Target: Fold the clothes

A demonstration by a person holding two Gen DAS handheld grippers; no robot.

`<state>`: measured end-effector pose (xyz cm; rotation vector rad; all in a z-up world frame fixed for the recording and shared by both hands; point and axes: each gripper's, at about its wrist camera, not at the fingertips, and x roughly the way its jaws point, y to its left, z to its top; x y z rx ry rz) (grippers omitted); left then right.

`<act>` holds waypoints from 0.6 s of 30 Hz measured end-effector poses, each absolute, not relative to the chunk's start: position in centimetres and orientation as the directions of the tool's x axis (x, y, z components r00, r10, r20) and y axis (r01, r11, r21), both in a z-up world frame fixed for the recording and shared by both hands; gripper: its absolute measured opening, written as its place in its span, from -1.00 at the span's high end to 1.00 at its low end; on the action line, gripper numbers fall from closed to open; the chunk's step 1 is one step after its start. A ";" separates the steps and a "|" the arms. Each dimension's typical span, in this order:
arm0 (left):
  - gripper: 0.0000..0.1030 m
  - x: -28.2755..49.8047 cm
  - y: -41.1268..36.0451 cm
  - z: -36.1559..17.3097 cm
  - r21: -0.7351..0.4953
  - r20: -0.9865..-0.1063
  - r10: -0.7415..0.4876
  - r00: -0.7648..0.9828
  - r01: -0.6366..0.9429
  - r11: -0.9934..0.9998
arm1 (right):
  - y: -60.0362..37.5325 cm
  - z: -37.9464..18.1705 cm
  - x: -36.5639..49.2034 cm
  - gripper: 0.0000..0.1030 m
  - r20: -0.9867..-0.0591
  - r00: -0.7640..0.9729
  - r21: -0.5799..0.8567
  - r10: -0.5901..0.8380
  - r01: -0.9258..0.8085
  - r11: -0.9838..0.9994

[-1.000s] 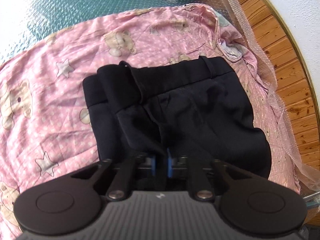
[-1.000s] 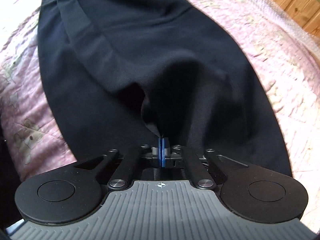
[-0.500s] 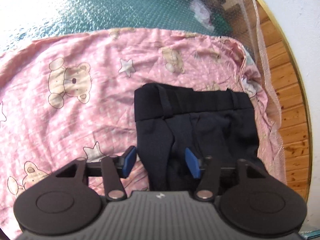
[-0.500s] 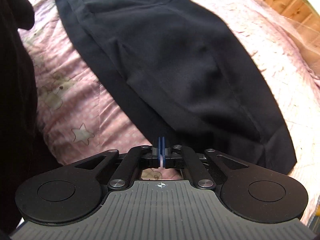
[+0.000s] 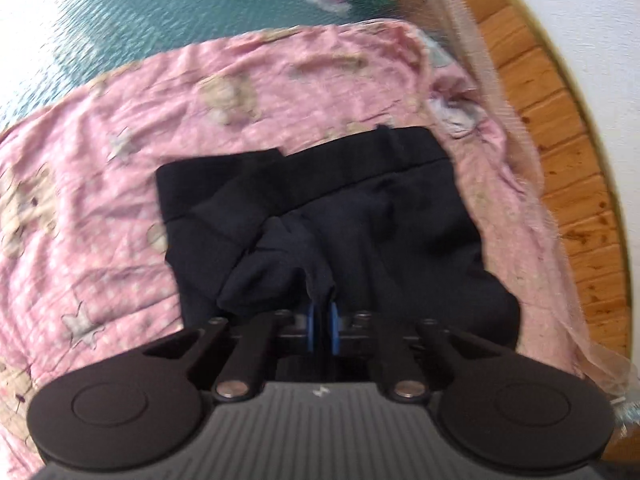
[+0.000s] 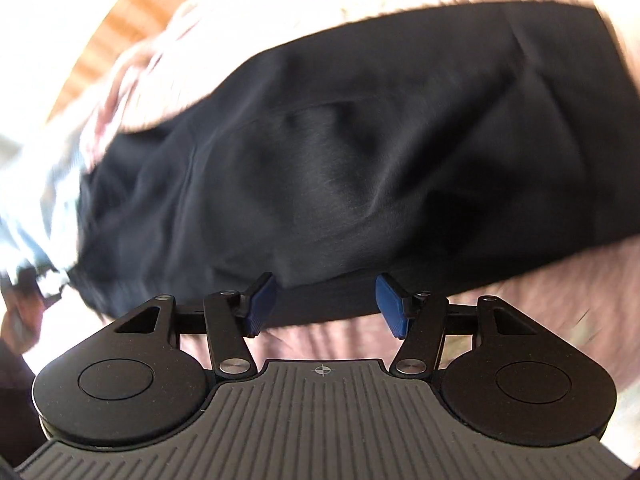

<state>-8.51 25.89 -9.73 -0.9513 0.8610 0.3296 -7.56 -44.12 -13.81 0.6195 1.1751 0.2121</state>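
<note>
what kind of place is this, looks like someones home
Probably a bedroom at home: black trousers lie on a pink teddy-bear sheet, with wooden flooring and what looks like netting beside it.

The left wrist view looks down from above over the black trousers (image 5: 360, 216) and pink sheet (image 5: 100, 168). The right wrist view, blurred, seems much closer to the same trousers (image 6: 360, 152).
</note>
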 end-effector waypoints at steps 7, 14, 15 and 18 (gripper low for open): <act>0.56 -13.3 29.1 -12.2 -0.672 -0.692 -0.121 0.712 -0.574 0.469 | -43.5 -15.8 -9.8 -0.32 -0.601 0.439 0.799 0.668 0.343 0.493; 0.06 -13.5 28.3 -13.4 -0.662 -0.727 -0.160 0.667 -0.620 0.422 | -40.3 -17.7 -10.1 -0.32 -0.635 0.394 0.765 0.664 0.441 0.470; 0.05 -13.1 27.8 -13.5 -0.657 -0.736 -0.183 0.652 -0.621 0.427 | -40.3 -17.8 -10.1 -0.32 -0.637 0.398 0.761 0.660 0.458 0.459; -0.01 -11.7 26.0 -13.8 -0.654 -0.745 -0.247 0.619 -0.607 0.451 | -40.4 -17.7 -10.1 -0.32 -0.655 0.406 0.745 0.638 0.487 0.455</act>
